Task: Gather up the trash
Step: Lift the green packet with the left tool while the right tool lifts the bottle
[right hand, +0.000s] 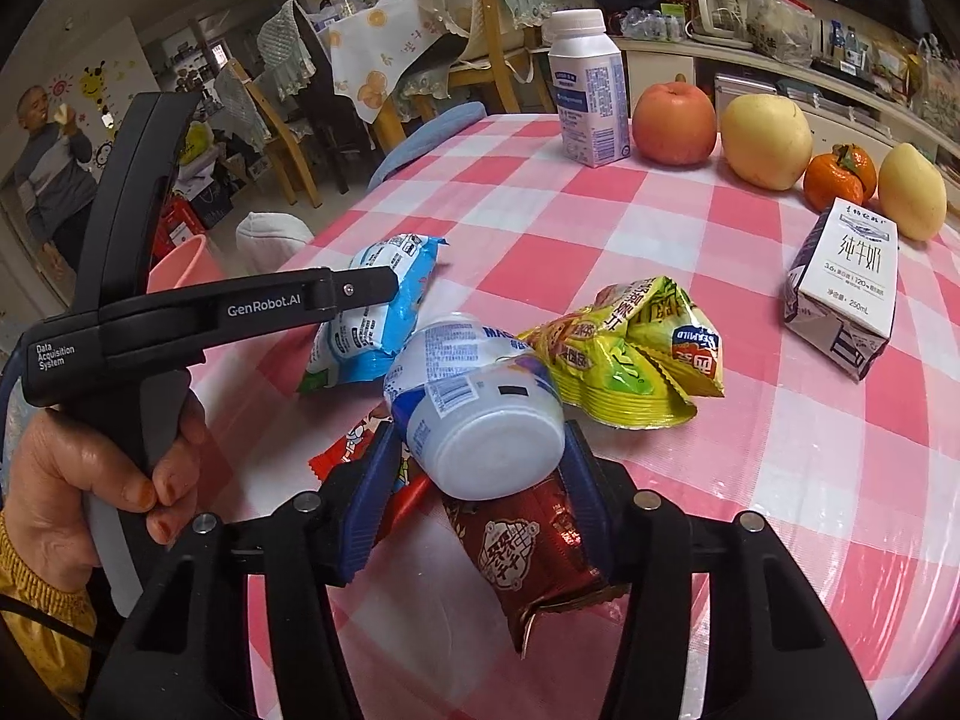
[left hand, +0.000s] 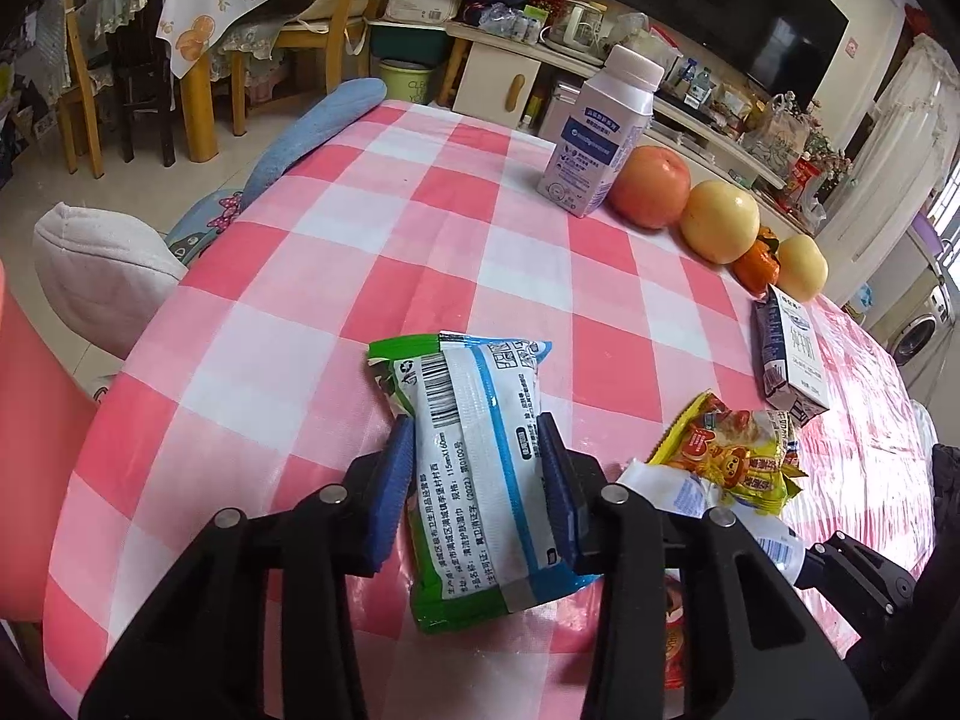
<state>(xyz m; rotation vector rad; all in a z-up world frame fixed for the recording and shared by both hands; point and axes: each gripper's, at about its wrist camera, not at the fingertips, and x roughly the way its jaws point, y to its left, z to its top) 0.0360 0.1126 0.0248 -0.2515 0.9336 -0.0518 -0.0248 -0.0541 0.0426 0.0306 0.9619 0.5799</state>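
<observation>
The right wrist view alone shows the person's left hand (right hand: 90,474) wrapped round the handle of the left gripper (right hand: 366,288), a red-brown snack wrapper (right hand: 534,558) lying on the checked tablecloth (right hand: 690,240) under the right gripper (right hand: 480,468), and a man standing far off by the wall; the left wrist view alone shows the printed back and barcode of the wet-wipe packet (left hand: 474,468) and a grey cushion (left hand: 102,276) off the table's near-left edge. In the left wrist view the left gripper (left hand: 477,468) has its blue pads (left hand: 399,480) pressed against both long sides of the packet, which sits between the fingers with its ends sticking out ahead and behind. In the right wrist view the right gripper's fingers are closed narrow on a small white plastic bottle (right hand: 480,408), lying on its side with its base toward the camera, held between the pads just above the wrapper. Just beyond the bottle lies a crumpled yellow snack bag (right hand: 636,354), and further right a milk carton (right hand: 846,288). Along the far edge stand a tall white bottle (right hand: 588,96), a red apple (right hand: 675,123), a yellow apple (right hand: 765,141) and a persimmon (right hand: 840,177)
</observation>
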